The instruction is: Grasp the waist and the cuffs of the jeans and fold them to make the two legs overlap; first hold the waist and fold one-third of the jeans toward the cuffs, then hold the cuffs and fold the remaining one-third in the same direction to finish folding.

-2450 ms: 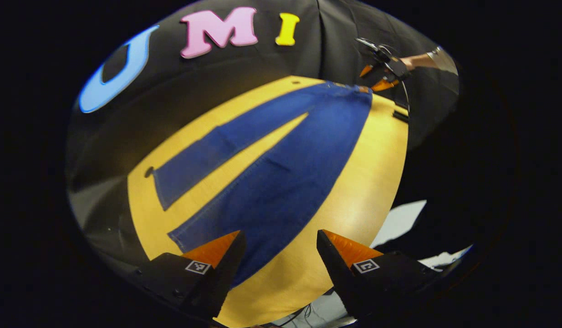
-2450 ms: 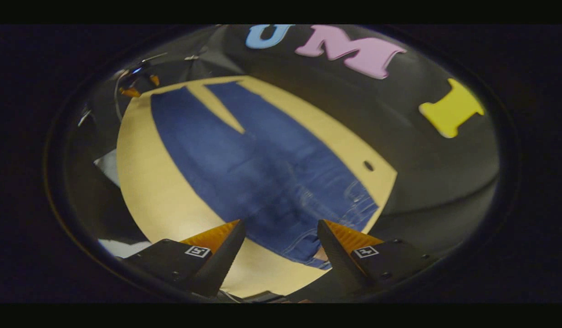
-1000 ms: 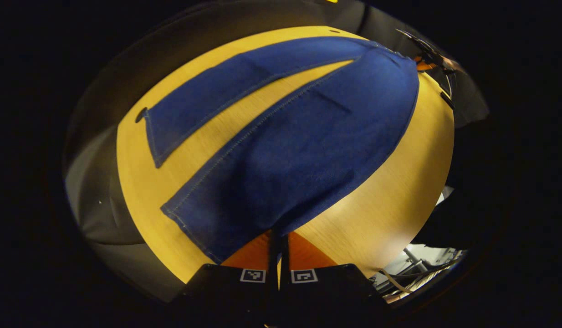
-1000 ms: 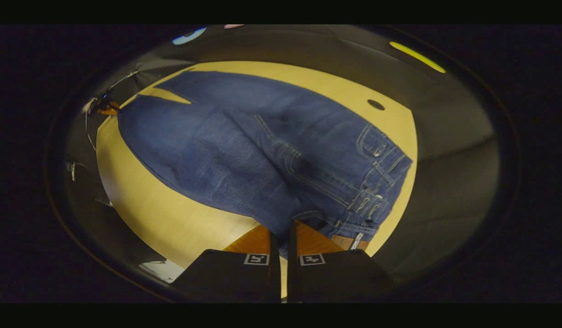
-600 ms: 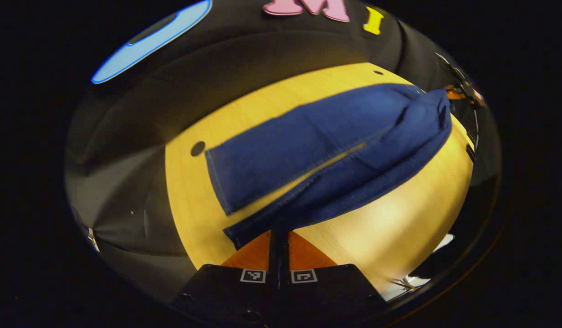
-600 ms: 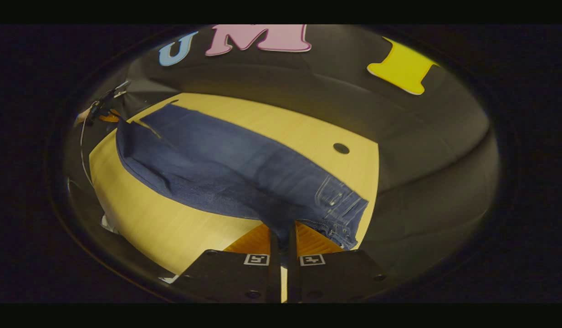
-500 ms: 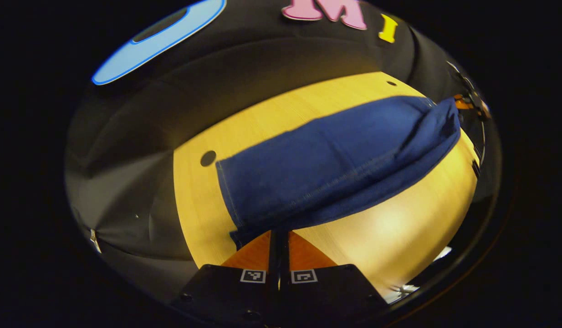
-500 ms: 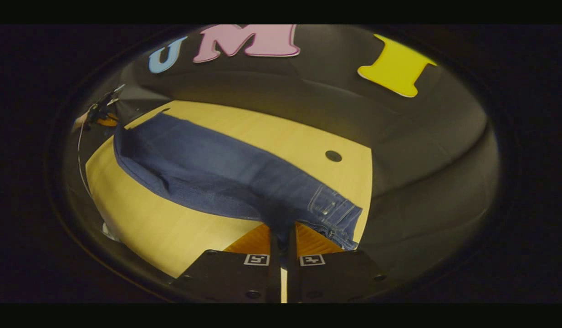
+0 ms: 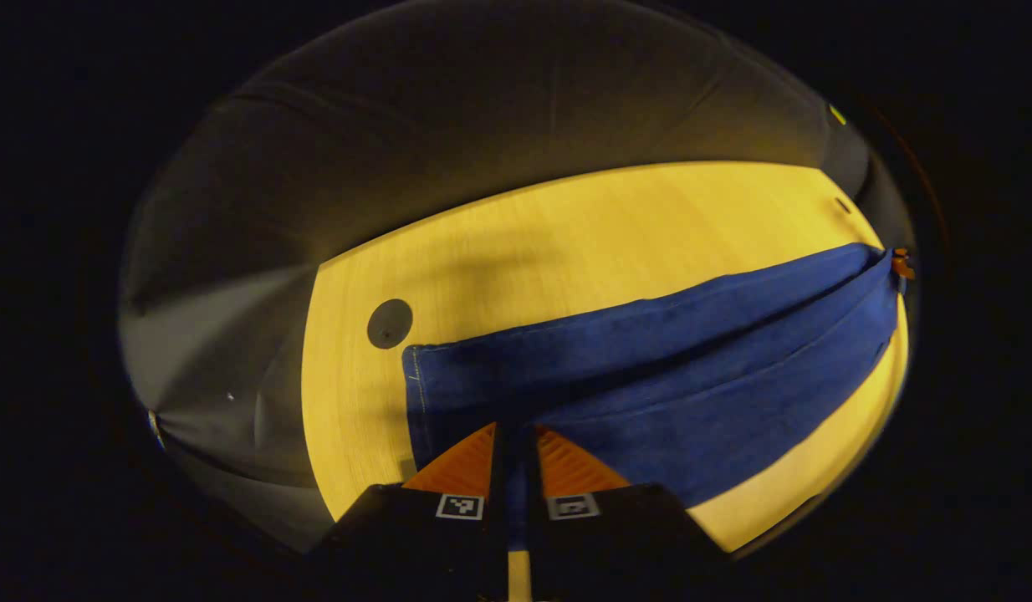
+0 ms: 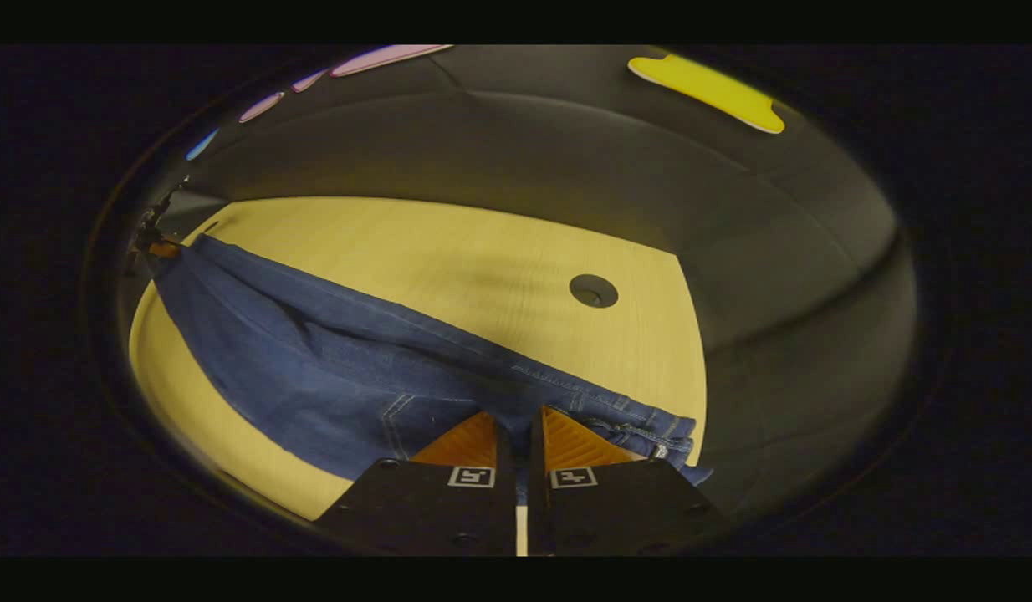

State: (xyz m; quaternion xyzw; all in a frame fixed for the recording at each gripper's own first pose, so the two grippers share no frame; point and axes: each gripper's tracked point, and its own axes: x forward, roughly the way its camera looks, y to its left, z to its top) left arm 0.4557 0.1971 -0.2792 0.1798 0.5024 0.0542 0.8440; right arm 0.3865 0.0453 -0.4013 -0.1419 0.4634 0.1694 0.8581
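While the jeans [image 9: 650, 376] are pinched at cuff by the left gripper [image 9: 516, 443] and at waist by the right gripper [image 10: 520, 431], edges are best aligned before release onto the table [image 9: 566, 242].

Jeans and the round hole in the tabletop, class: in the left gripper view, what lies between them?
Nothing: in the left gripper view, only bare tabletop separates the hole from the cuff edge of the jeans.
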